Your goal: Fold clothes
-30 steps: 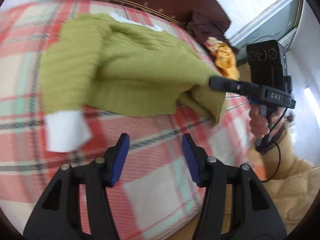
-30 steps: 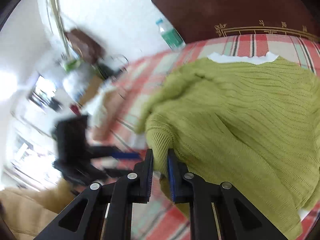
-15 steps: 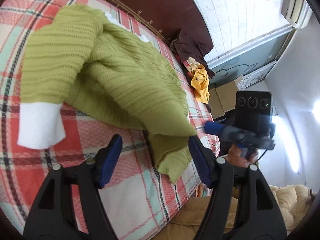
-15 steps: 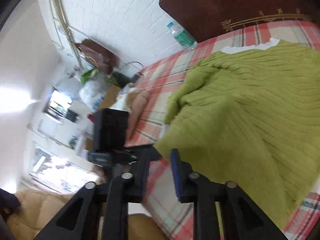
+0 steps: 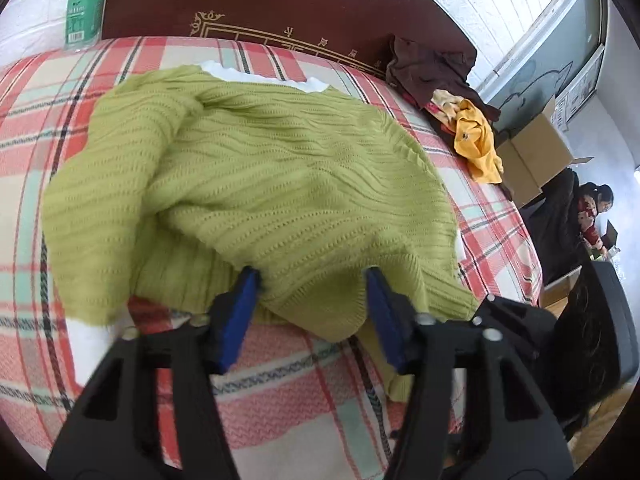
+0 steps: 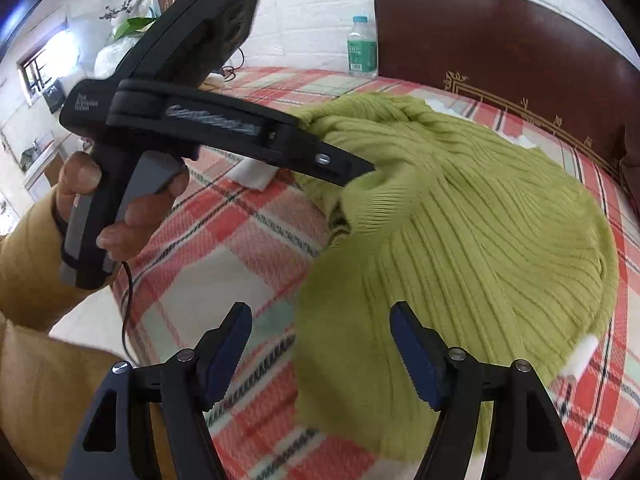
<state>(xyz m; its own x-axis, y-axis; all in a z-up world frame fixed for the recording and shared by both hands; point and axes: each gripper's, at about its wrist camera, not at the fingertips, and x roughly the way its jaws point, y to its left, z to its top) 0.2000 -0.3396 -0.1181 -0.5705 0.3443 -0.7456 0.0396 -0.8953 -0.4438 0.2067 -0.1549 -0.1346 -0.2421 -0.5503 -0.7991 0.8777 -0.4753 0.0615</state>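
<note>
My left gripper (image 5: 312, 292) stands wide open, its blue pads straddling the near hem of the sweater (image 5: 280, 184) without closing on it. My right gripper (image 6: 320, 344) is also spread wide, holding nothing, its tips over the sweater's edge at 6 o'clock. The sweater lies rumpled on the plaid bed (image 5: 280, 400), its white collar toward the headboard (image 5: 280, 4) at 12 o'clock. A bottle (image 5: 82, 12) stands at 11 o'clock. A pile of clothes (image 5: 460, 92) sits at 2 o'clock, a box (image 5: 532, 156) beyond it.
</note>
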